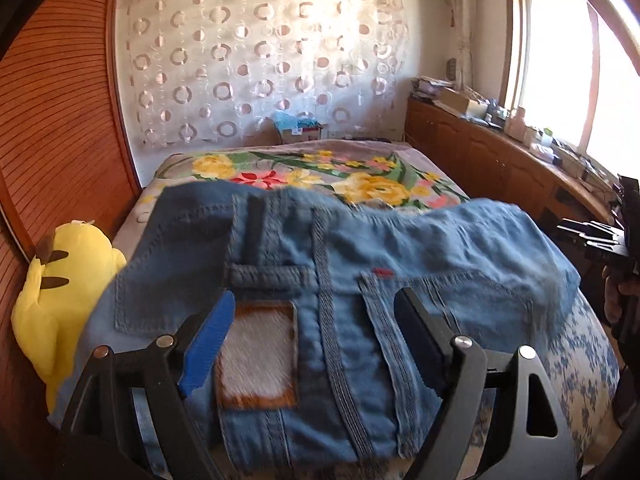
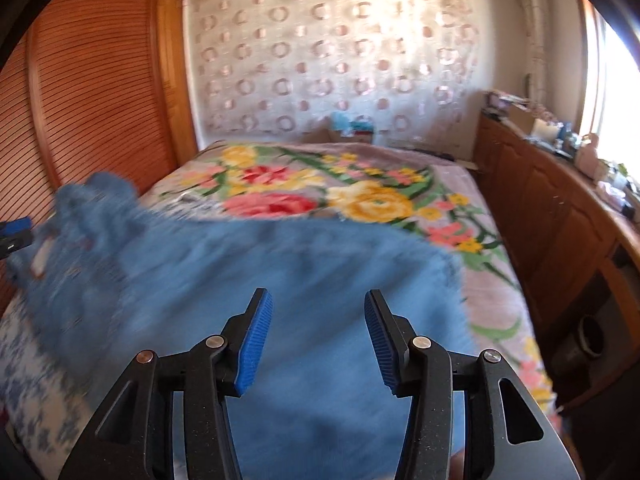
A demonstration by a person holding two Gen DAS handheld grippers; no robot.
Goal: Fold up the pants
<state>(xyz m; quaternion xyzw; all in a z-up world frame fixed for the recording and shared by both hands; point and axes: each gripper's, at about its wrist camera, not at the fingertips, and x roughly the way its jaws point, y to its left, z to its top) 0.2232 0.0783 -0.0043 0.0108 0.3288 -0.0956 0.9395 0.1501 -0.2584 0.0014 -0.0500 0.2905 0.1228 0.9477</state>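
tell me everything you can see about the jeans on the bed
The jeans are light blue denim, lying flat across the near end of the bed on its floral blanket, back side up. The waistband end shows a belt loop, a thick centre seam, stitched back pockets, a tan patch with a pale centre and a small red tab. A yellow plush toy sits beside them. Neither hand-held gripper grips them.

No legible text: the waistband patch (image 1: pixel 256 354) on the jeans (image 1: pixel 360 248) is blurred, unreadable.

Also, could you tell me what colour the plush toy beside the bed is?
The plush toy is yellow with dark brown stripes, seen best in the left wrist view.
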